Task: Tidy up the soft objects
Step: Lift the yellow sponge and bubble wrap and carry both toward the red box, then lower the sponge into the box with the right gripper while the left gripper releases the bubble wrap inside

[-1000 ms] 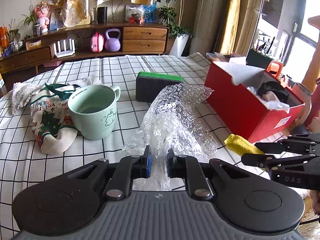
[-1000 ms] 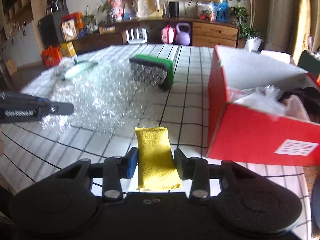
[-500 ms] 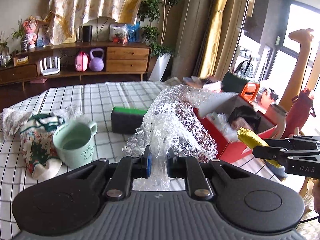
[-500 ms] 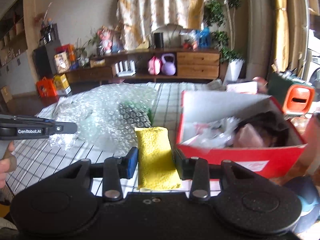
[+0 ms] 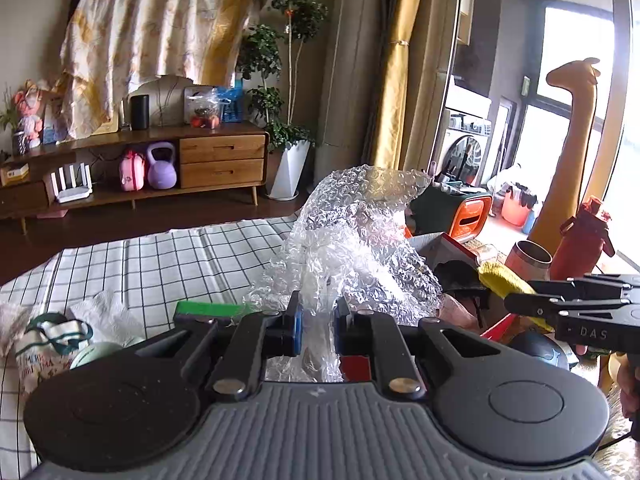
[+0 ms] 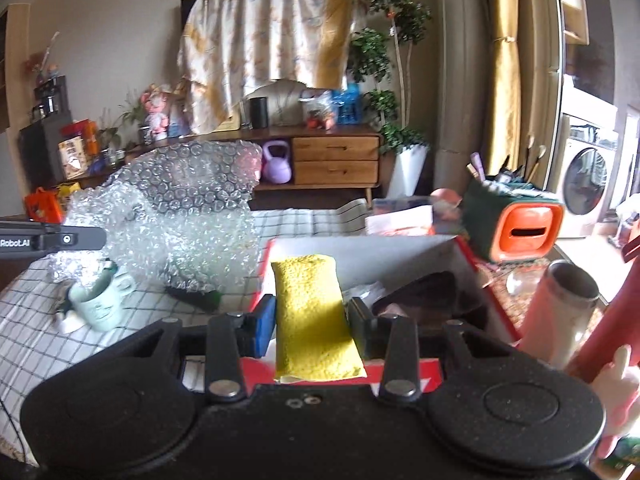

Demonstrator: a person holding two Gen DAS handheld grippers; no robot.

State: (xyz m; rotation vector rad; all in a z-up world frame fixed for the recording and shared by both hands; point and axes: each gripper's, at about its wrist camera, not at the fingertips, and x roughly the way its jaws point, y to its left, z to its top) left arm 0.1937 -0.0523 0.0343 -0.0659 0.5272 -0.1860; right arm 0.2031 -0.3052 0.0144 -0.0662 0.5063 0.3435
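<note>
The left gripper pinches a crumpled sheet of clear bubble wrap narrowly, held aloft above the checked tablecloth. The right gripper clamps a yellow rectangular sponge over the open red cardboard box near the table's right edge.

Bubble wrap hides most of the red box (contents unclear).

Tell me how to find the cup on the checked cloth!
Start at the checked tablecloth left of the red box. Near the cloth's front, below the bubble wrap held up by the left gripper, stands the mint-green mug. It is the only hard, handled thing among soft items.
</note>
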